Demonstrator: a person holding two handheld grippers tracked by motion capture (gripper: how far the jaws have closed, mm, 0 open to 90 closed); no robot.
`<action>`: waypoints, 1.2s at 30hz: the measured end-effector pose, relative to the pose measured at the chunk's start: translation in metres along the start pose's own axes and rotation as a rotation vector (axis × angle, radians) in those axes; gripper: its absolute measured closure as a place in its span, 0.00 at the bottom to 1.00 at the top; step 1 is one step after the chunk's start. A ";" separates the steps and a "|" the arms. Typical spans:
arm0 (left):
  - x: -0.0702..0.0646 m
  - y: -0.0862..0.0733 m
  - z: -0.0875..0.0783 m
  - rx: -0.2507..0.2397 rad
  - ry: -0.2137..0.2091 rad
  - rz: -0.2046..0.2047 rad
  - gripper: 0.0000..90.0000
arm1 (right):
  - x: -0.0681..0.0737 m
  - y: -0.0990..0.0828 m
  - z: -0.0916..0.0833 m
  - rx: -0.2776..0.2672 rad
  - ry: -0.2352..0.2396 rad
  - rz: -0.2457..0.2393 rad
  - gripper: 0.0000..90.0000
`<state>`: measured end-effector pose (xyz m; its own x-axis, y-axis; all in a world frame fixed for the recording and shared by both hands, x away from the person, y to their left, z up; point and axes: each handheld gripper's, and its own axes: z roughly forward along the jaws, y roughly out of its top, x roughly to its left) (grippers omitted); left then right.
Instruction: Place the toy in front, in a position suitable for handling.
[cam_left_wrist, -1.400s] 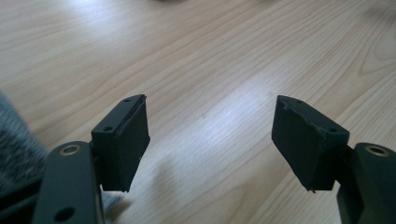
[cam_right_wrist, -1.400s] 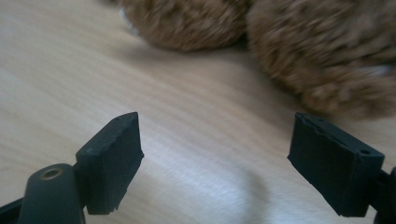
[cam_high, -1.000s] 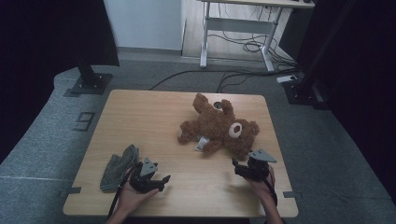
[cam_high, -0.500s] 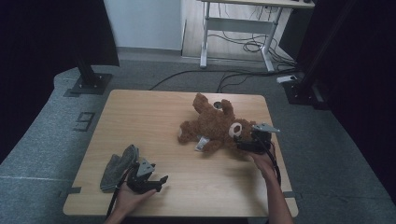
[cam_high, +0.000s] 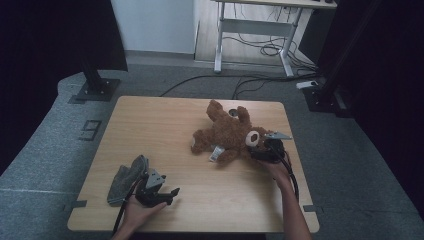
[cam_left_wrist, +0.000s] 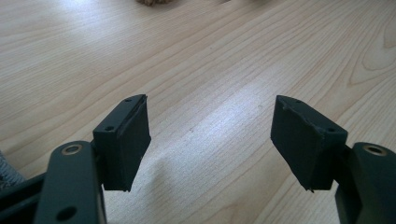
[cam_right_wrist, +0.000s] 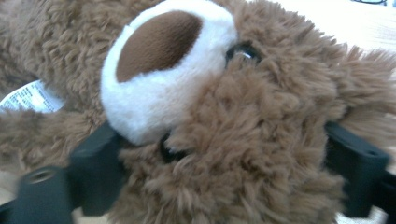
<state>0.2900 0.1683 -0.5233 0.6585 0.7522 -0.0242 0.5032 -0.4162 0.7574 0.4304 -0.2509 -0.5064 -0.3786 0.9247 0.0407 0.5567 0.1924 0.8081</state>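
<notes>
Lying on its back at about two o'clock from the middle of the wooden surface (cam_high: 165, 120), the brown teddy bear (cam_high: 226, 132) points its head toward four o'clock and its legs toward eleven and nine o'clock; a white label (cam_high: 215, 153) hangs from its lower side. The right gripper (cam_high: 262, 150) sits at the bear's head. In the right gripper view the head, with its white muzzle and brown nose (cam_right_wrist: 161, 42), fills the space between the two black jaws, one at either side of it. These jaws have just been closing, and fur hides the pads, so I cannot tell whether they are pressing on the head yet. The left gripper (cam_high: 172, 192) rests at about seven o'clock on the surface, well apart from the bear, held in the person's left hand (cam_high: 137, 212). Its jaws stand released, with bare wood between them in the left gripper view. A folded grey cloth (cam_high: 127, 179) lies just beside that gripper, at its nine o'clock side.
</notes>
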 end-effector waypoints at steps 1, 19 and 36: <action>0.000 0.000 0.000 0.000 0.000 0.000 0.32 | 0.001 0.000 -0.001 0.000 -0.001 -0.010 0.24; -0.019 0.026 0.022 -0.011 -0.031 0.045 0.33 | 0.023 -0.006 -0.021 -0.046 0.087 -0.011 0.56; -0.029 0.044 0.045 -0.016 -0.069 0.048 0.35 | 0.074 -0.027 -0.043 -0.088 0.122 0.015 0.55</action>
<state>0.3185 0.1051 -0.5186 0.7191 0.6942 -0.0320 0.4614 -0.4425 0.7690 0.3555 -0.2021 -0.5000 -0.4609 0.8793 0.1201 0.4981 0.1444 0.8550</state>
